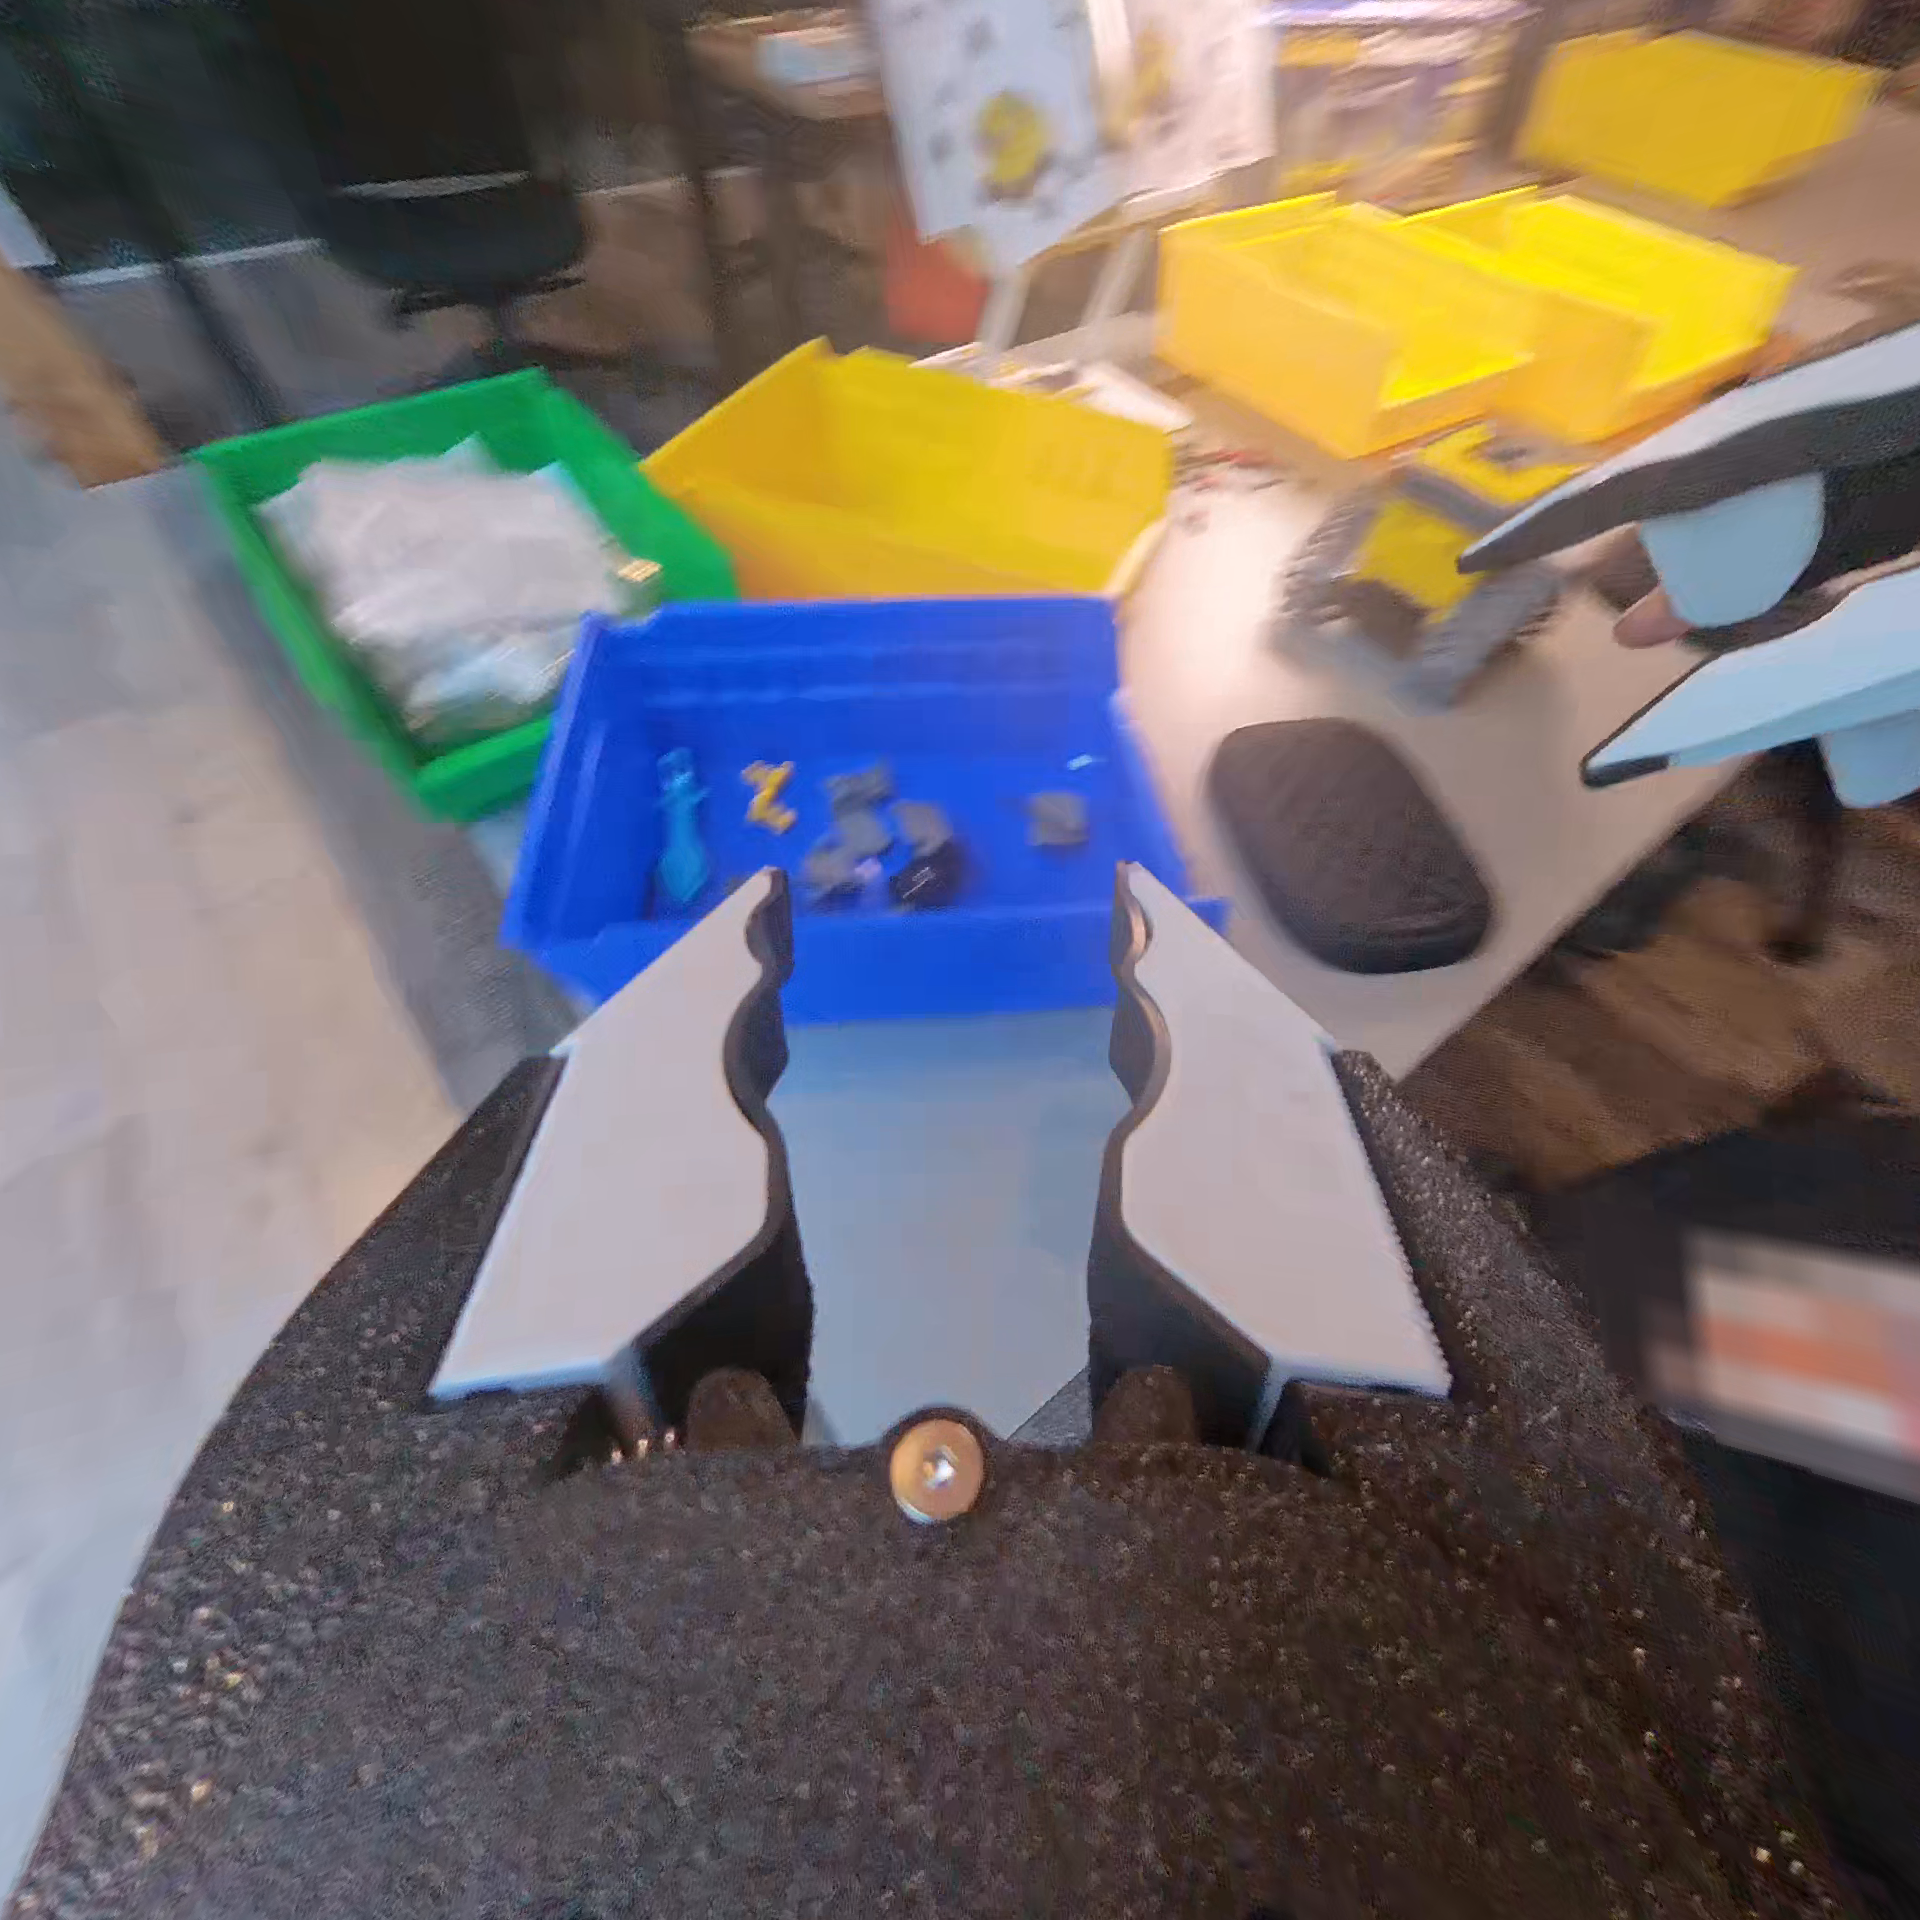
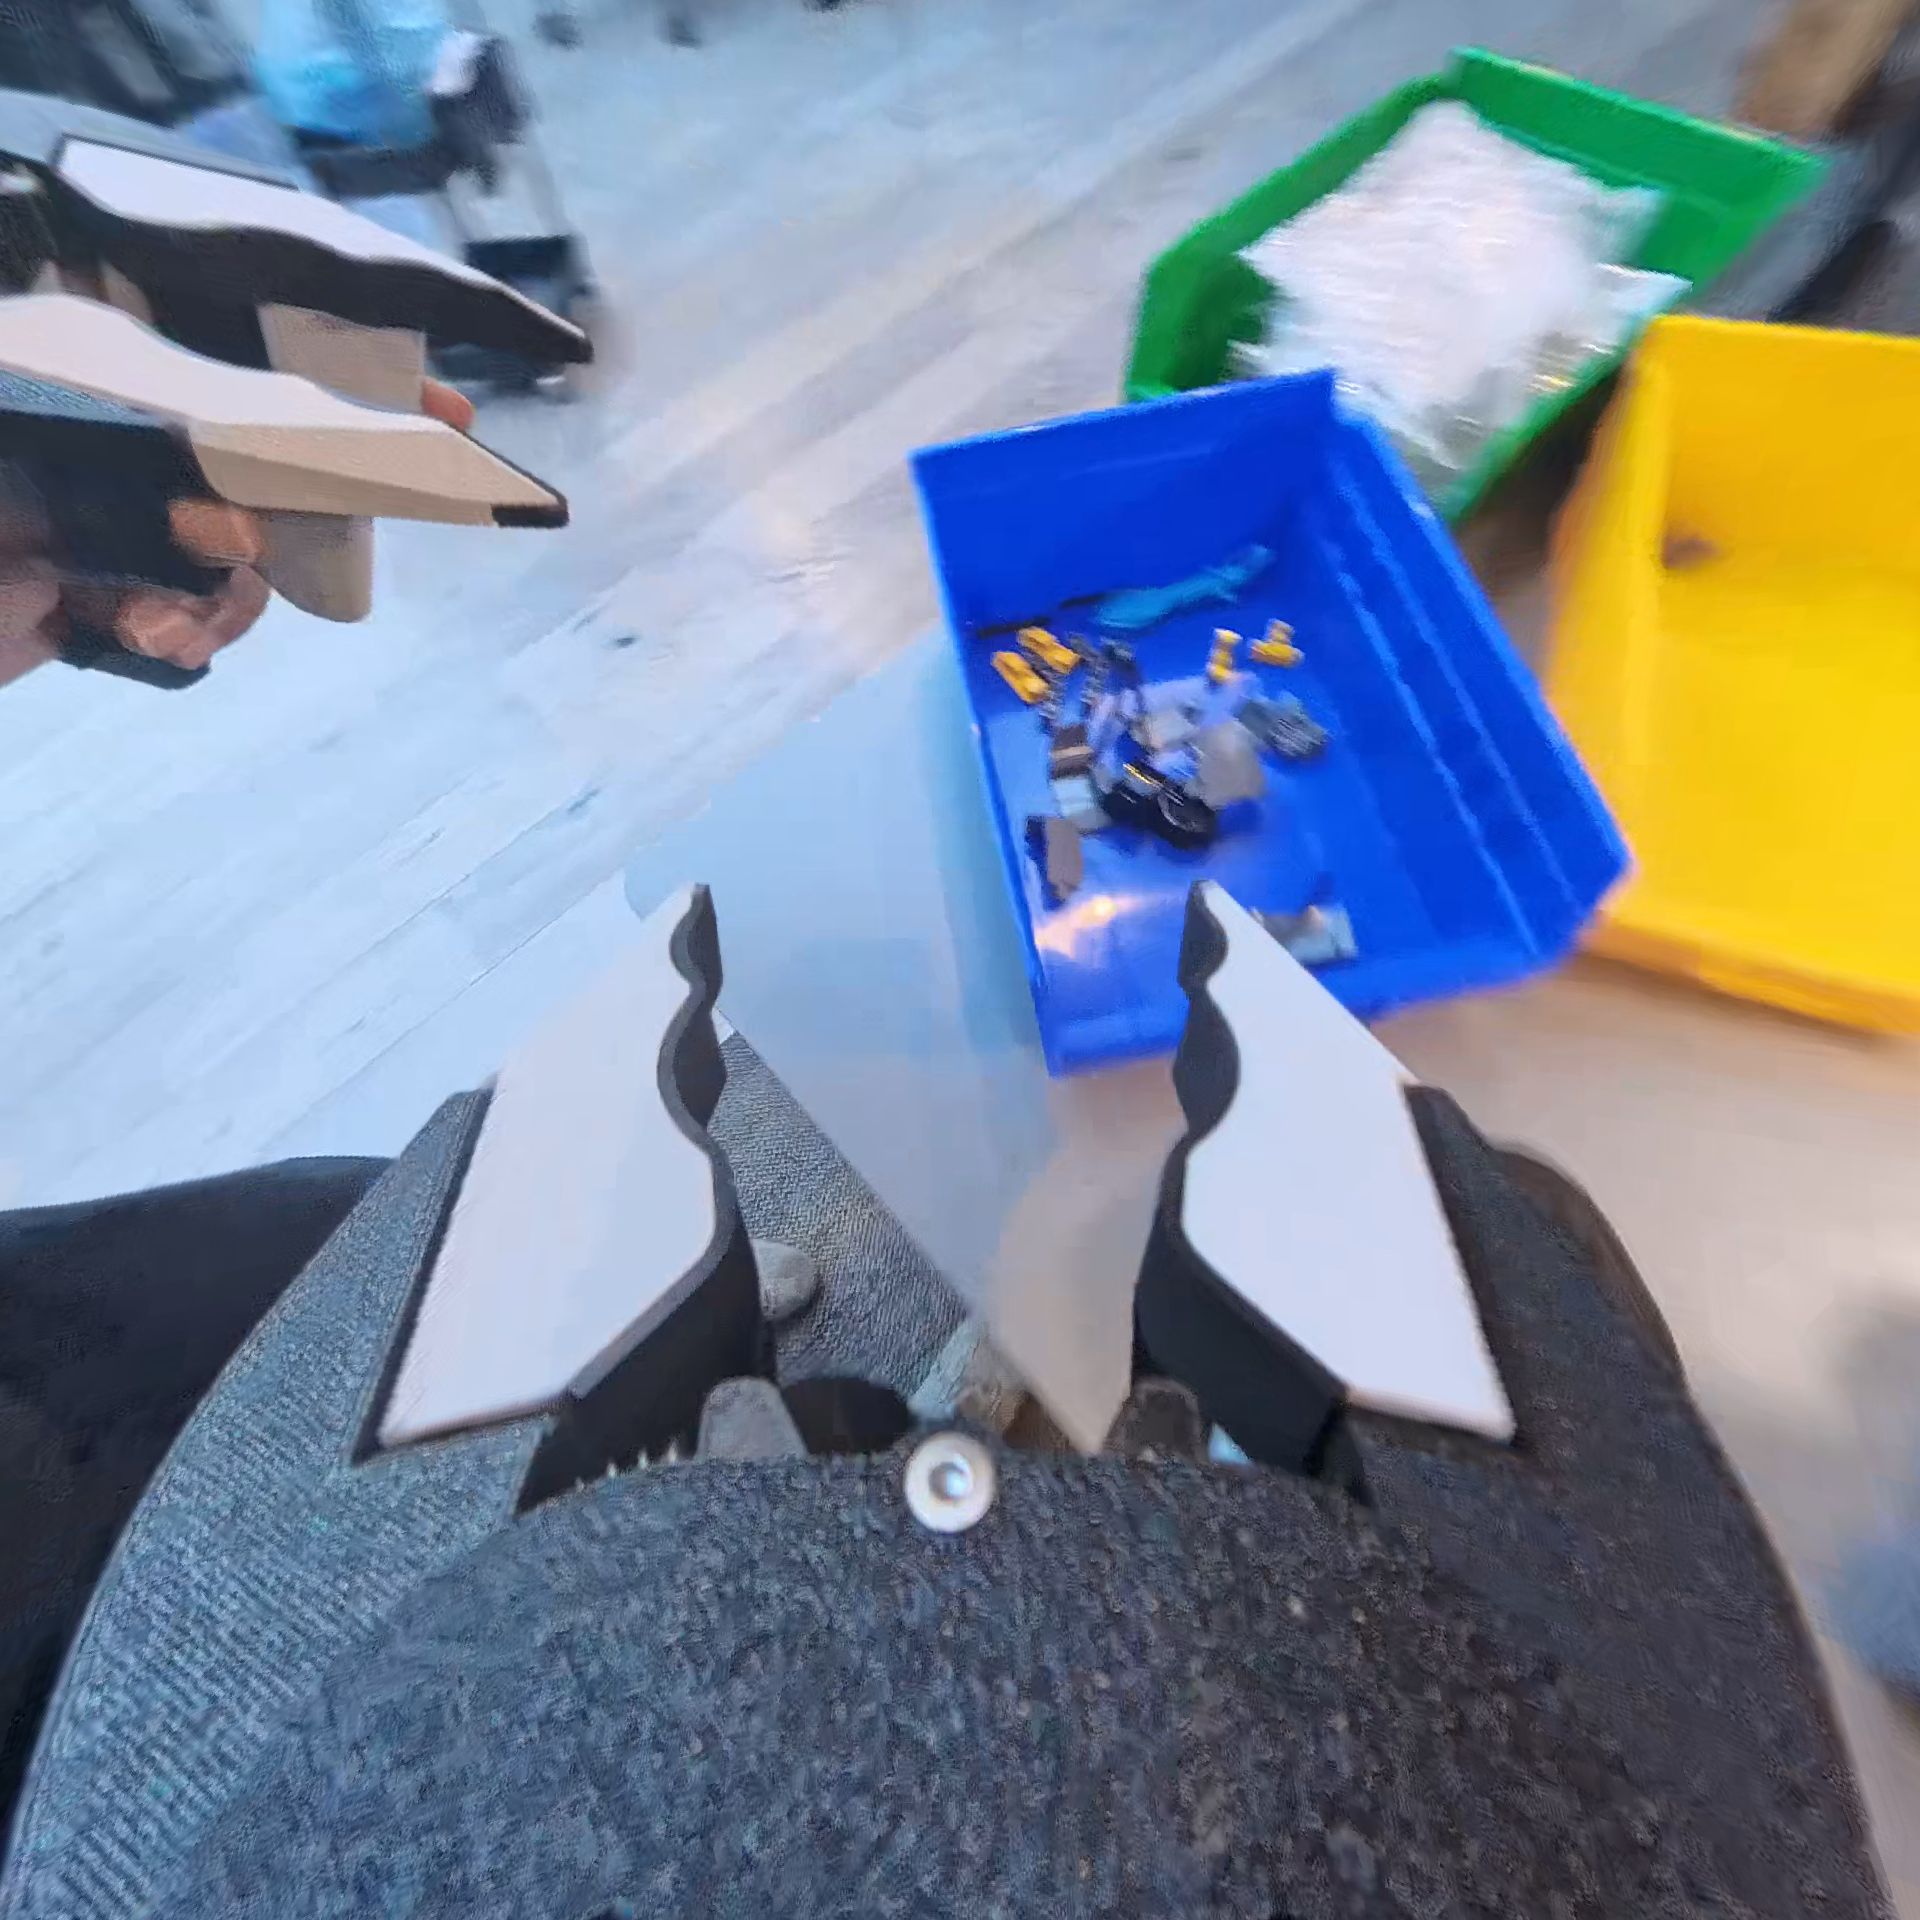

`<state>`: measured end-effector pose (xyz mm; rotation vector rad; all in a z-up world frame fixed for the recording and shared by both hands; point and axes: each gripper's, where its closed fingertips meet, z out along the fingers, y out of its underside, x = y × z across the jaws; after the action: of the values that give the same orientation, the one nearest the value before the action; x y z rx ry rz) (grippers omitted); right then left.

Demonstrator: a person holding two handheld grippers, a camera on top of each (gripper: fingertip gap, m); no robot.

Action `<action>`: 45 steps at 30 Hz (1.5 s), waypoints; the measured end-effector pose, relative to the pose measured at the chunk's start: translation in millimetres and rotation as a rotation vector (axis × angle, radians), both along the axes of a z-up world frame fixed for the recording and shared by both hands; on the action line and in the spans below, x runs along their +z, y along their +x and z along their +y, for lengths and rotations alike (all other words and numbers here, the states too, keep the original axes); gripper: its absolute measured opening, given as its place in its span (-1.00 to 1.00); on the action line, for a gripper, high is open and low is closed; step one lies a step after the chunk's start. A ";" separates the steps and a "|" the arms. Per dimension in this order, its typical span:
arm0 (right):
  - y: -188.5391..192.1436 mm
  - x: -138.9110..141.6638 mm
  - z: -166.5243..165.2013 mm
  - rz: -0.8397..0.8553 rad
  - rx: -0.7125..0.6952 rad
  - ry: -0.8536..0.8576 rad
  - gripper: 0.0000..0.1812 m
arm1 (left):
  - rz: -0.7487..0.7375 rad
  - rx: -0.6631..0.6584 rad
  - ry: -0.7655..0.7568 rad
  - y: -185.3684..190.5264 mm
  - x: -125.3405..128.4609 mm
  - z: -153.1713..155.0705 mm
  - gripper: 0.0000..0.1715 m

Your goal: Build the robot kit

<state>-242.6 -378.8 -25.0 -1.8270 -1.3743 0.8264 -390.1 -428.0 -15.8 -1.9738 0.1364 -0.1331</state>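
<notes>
A blue bin point(image 1: 862, 665) stands at the table's near edge and holds several small toy-brick parts point(image 1: 873, 831), grey, yellow, black and one light blue. My left gripper point(image 1: 951, 904) is open and empty, held just short of the bin's near wall. My right gripper point(image 2: 951, 914) is open and empty, held above the bin's point(image 2: 1455, 748) near left corner, with the small parts point(image 2: 1153, 727) just ahead. The right gripper also shows at the right edge of the left wrist view point(image 1: 1538, 665). The left gripper also shows at the upper left of the right wrist view point(image 2: 566, 426).
A green bin point(image 1: 260, 540) with clear plastic bags point(image 1: 447, 582) and an empty yellow bin point(image 1: 904, 468) stand behind the blue one. More yellow bins point(image 1: 1455, 312), a yellow and grey brick-built vehicle point(image 1: 1434, 561) and a black padded pouch point(image 1: 1351, 842) lie to the right.
</notes>
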 end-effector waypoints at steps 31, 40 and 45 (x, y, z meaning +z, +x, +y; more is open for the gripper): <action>260.9 -57.6 -115.9 0.612 0.705 -0.132 -0.06 | 0.024 0.739 0.478 323.7 -86.3 -207.0 -0.33; 272.6 -33.1 -46.5 0.747 0.599 -0.126 -0.15 | -0.164 0.238 0.312 409.4 -146.0 -16.4 -0.35; 250.4 -21.2 26.7 0.864 0.604 -0.216 -0.18 | -0.285 0.012 0.262 415.9 -166.2 74.4 -0.38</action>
<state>7.8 -352.2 -46.2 -0.9249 -1.2463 1.8580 25.8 -353.6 -182.0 -1.6753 -0.0427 -0.3684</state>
